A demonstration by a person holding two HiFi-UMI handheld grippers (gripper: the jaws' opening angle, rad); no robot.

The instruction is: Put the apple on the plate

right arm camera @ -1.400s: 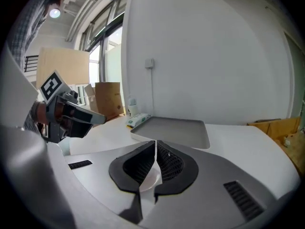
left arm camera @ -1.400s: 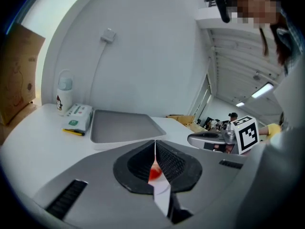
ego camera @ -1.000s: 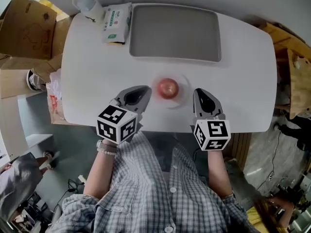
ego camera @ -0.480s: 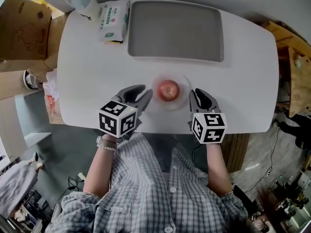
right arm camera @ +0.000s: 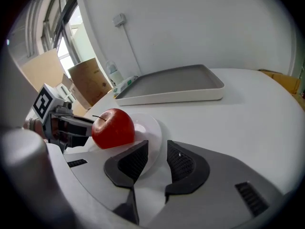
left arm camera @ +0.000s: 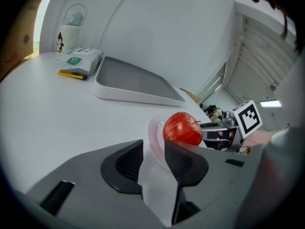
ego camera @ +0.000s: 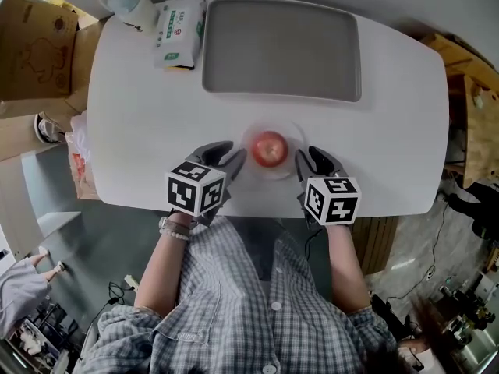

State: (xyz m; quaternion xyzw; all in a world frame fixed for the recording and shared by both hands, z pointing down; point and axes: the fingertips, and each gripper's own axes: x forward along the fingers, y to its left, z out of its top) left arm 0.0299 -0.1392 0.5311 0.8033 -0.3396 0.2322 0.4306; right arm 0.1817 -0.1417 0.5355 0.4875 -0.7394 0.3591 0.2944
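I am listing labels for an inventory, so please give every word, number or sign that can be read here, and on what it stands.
No text can be read.
Pack: green label with print, too small to read.
Bottle: a small picture at its side, no words readable.
Box: faint print, blurred.
Cubes: black-and-white square patterns, no words or numbers.

The pictures are bright and sharp. Daylight comes from the window (right arm camera: 57, 27) left of the table (right arm camera: 238, 113). Edges bend and go dark.
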